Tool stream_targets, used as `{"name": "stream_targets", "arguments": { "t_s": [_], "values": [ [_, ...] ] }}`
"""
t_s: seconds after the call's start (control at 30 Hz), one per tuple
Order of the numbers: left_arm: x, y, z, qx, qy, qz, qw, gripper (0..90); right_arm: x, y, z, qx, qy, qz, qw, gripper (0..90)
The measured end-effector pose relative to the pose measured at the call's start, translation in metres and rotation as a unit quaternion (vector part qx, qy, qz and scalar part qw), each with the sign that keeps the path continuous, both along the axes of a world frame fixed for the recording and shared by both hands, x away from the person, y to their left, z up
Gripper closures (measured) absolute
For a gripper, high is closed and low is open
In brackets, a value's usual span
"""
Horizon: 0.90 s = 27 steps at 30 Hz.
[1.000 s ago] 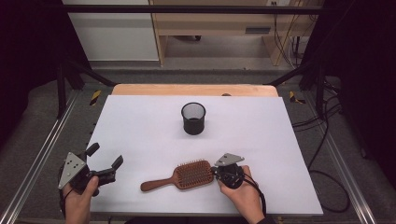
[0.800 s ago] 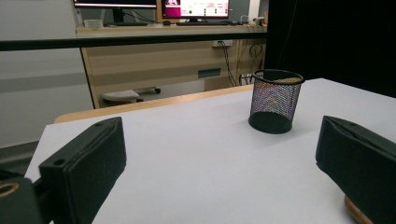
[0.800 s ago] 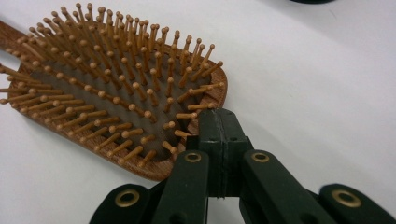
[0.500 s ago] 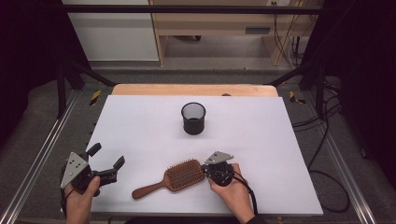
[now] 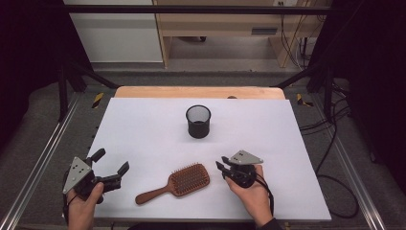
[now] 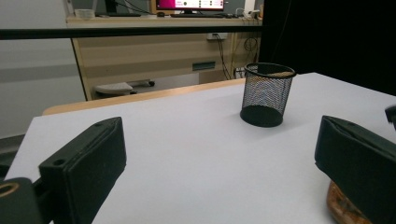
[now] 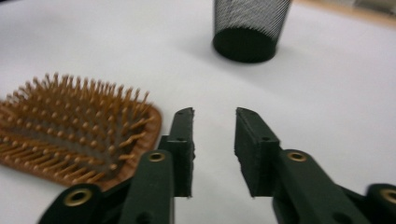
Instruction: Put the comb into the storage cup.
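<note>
So the brush (image 5: 174,183) was lying flat on the table (image 5: 143,124), bristles up, near the front edge, handle pointing off toward the left gripper (image 5: 111,165). The right gripper (image 5: 219,167) sat just beside the brush head, not touching it. Its jaws had just been opening and stood a bit apart with nothing between them; in the right gripper view (image 7: 214,116) you could see bare table through the gap and the brush (image 7: 74,135) off to one side. My read was that it had let go of the brush and left it lying there.

The left gripper was parked low at the near left corner, jaws wide apart and empty. From its own view it was aimed across the table at the mesh cup (image 6: 268,94), with the edge of the brush (image 6: 343,207) peeking out under one jaw. Looked like it was waiting its turn, maybe for the handle, since that end faced it.

The cup (image 5: 198,121) stood upright mid-table, well apart from the brush, and looked empty. Probably where the brush was headed, handle down.
</note>
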<state>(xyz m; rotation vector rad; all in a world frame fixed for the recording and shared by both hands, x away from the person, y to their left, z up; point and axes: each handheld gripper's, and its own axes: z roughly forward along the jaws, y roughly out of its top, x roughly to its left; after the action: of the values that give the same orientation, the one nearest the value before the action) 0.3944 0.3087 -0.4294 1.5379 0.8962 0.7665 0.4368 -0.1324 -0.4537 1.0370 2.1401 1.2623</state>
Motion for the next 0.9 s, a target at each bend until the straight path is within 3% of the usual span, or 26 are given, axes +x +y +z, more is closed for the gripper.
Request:
{"name": "stream_targets", "arguments": {
  "t_s": [0.17,0.27,0.4,0.5,0.6,0.73,0.83,0.9],
  "values": [
    [-0.001,-0.009,0.0,0.01,0.01,-0.017,0.9998,2.2,-0.003,-0.023,0.013,0.035,-0.054,-0.021,0.9977,41.2],
    [-0.002,-0.013,0.0,0.014,0.015,-0.03,0.9993,2.3,-0.003,-0.036,0.018,0.05,-0.066,-0.038,0.9958,28.9],
    [-0.003,-0.021,0.001,0.026,0.024,-0.048,0.9982,2.5,-0.004,-0.058,0.025,0.074,-0.1,-0.061,0.9904,11.1],
    [-0.004,-0.028,0.002,0.036,0.035,-0.063,0.9968,2.7,-0.006,-0.068,0.027,0.078,-0.107,-0.064,0.9891,8.0],
    [-0.005,-0.036,0.005,0.044,0.041,-0.08,0.995,2.8,-0.011,-0.091,0.024,0.081,-0.112,-0.077,0.9874,6.4],
    [-0.003,-0.048,0.015,0.056,0.043,-0.122,0.99,2.6,-0.016,-0.105,0.021,0.068,-0.117,-0.078,0.9877,5.8],
    [0.001,-0.058,0.023,0.051,0.052,-0.135,0.9881,2.8,-0.017,-0.118,0.016,0.058,-0.117,-0.079,0.9883,5.8],
    [0.006,-0.064,0.027,0.068,0.066,-0.139,0.9857,2.9,-0.016,-0.123,0.014,0.068,-0.111,-0.086,0.9877,6.3]
  ]
}}
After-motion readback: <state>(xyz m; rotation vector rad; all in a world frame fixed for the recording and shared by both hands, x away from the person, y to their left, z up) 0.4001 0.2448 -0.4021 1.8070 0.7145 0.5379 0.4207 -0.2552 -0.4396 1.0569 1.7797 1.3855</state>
